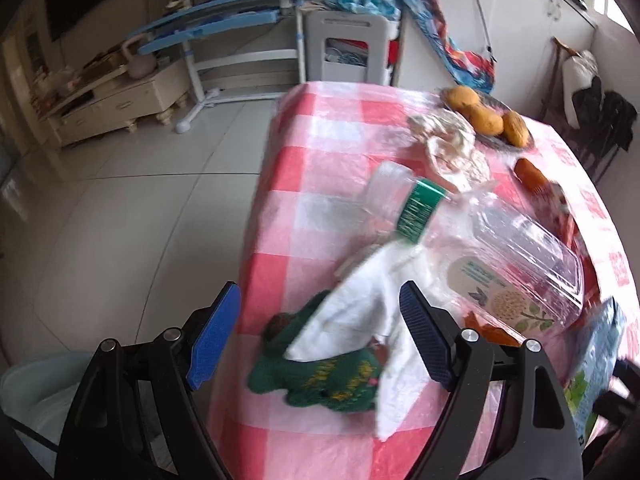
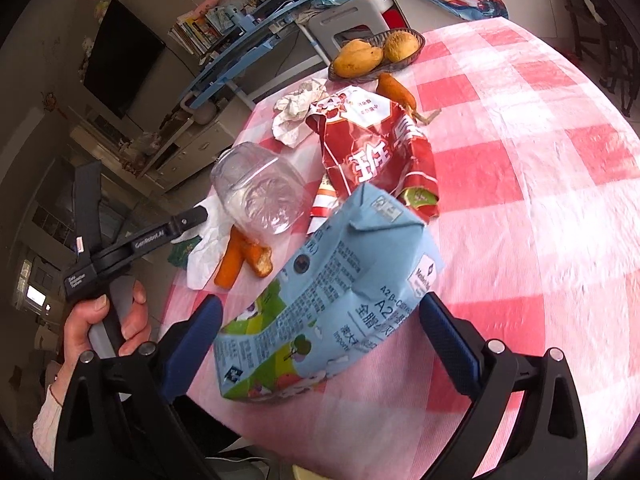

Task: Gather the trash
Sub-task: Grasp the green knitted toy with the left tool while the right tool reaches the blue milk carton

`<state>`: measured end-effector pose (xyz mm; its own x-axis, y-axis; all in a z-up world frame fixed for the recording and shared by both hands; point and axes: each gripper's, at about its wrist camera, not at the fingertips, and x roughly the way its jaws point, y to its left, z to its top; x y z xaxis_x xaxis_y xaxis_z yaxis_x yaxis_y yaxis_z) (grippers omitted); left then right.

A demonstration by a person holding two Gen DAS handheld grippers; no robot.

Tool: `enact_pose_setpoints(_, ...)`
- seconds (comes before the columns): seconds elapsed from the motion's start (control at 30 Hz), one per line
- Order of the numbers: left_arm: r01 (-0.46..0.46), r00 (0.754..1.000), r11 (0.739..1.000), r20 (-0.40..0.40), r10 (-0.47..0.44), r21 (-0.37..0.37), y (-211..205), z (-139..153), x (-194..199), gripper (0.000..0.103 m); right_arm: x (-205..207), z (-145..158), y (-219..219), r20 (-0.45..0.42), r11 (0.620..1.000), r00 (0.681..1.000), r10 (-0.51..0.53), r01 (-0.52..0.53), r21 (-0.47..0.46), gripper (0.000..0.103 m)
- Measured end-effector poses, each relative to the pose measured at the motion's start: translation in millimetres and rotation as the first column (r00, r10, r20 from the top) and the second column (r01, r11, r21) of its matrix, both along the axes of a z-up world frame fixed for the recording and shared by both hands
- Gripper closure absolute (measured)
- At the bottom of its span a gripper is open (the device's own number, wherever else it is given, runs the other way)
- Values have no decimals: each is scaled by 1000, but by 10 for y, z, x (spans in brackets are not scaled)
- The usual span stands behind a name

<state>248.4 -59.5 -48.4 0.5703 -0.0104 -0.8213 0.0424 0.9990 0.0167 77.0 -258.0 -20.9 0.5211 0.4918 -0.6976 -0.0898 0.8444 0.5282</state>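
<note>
My left gripper [image 1: 320, 336] is open over the near table edge, above a white tissue [image 1: 360, 312] that lies across a green knitted piece [image 1: 320, 380]. Beyond them lie a clear bottle with a green label [image 1: 400, 208], a clear plastic jar [image 1: 528, 256] and crumpled paper [image 1: 448, 140]. My right gripper [image 2: 324, 344] stands wide open astride a crushed light-blue milk carton [image 2: 332, 280]. Its pads sit close beside the carton's sides, with no visible squeeze. Behind the carton are a red snack bag [image 2: 372, 148], the jar [image 2: 260, 196] and orange peel pieces [image 2: 240, 260].
A basket of yellow fruit [image 2: 376, 56] and a carrot [image 2: 396, 88] sit at the far side of the pink checked table [image 2: 520, 200]. A pale bin [image 1: 40, 392] stands on the floor, left of the table. A hand [image 2: 104, 320] holds the left gripper's handle.
</note>
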Motion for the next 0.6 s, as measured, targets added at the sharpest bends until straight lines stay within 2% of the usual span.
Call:
enact_pose_setpoints(0.07, 67, 997, 995, -43, -71, -76, -85, -37, -5, 25, 114, 40, 17, 35, 998, 999, -3, 5, -64, 11)
enact_pose_setpoints(0.13, 172, 980, 967, -63, -187, -190, -204, -25, -56, 26, 176, 64, 0, 53, 993, 998, -18, 24, -117, 11)
enact_pose_setpoints(0.2, 236, 967, 950, -47, -250, -205, -294, 27, -130, 26, 147, 86, -43, 64, 993, 997, -35, 42, -113, 11)
enact_pose_setpoints(0.27, 257, 961, 942, -48, -273, -218, -315, 47, -173, 26, 49, 134, -16, 88, 991, 996, -17, 28, -132, 11)
enact_pose_setpoints(0.3, 258, 959, 942, -57, -276, -216, -328, 34, -178, 26, 17, 123, -8, 84, 991, 996, -1, 12, -131, 11)
enact_pose_setpoints(0.4, 228, 969, 963, -68, -239, -140, -325, -9, -171, 26, -24, 33, 31, 46, 995, 999, 25, -21, -93, 11)
enact_pose_setpoints(0.47, 197, 975, 971, -73, -208, -137, -237, -18, -163, 26, -10, -36, 53, 23, 998, 1000, 21, -19, -58, 11)
enact_pose_setpoints(0.6, 135, 988, 983, -61, -143, -120, -90, -1, -153, 29, 28, -39, 108, 36, 998, 999, 26, -24, -57, 10)
